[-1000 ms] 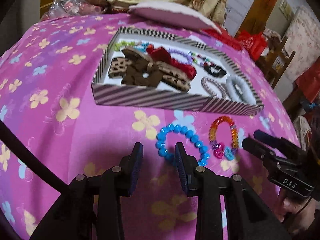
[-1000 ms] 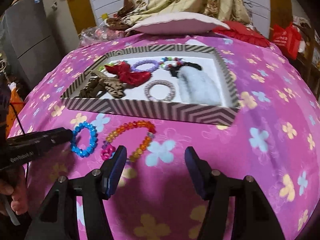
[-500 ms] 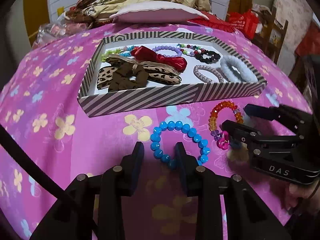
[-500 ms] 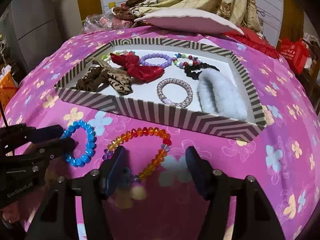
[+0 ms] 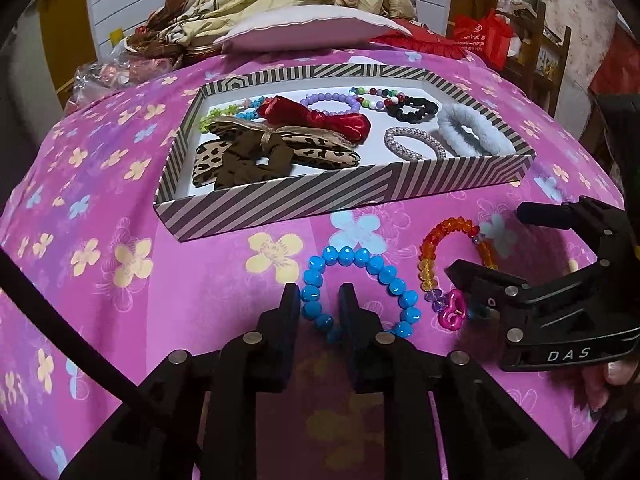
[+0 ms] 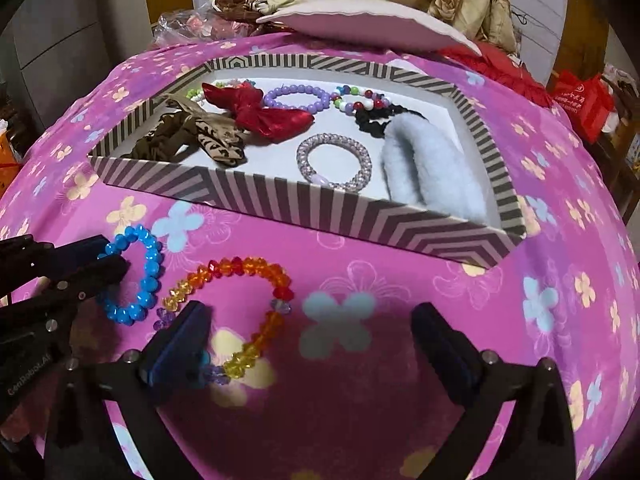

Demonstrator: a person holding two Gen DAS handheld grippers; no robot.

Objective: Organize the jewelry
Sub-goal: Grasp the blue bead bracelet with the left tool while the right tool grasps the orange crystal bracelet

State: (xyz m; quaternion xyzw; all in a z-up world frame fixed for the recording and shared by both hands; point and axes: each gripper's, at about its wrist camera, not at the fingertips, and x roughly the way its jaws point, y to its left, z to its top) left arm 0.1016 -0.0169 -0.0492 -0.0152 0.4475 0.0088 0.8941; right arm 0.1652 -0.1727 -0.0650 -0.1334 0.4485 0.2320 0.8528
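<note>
Pink floral cloth: covers the whole work surface, printed with yellow and blue flowers.

Striped tray: shallow, grey-and-white striped walls, white floor; sits at the far middle of the cloth.

Tray contents, all lying flat inside:
- leopard-print and brown scrunchies, left part, overlapping each other;
- red bow, just behind them;
- pale blue fluffy scrunchie, right end;
- silvery beaded bracelet, just left of the fluffy one;
- black scrunchie, lilac bead bracelet and mixed-colour beads along the far wall.

Left gripper: near middle, clenched on the left arc of the blue bead bracelet, a bead run pinched between its pads.

Right gripper: near right, jaws opening and spread wide; its left finger rests over the near left end of the orange bead bracelet, the other finger well apart from it, nothing gripped.

Blue bead bracelet: on the cloth just near the tray's front wall.

Orange bead bracelet: red-to-yellow beads with a pink charm, on the cloth just right of the blue one, apart from it.
</note>
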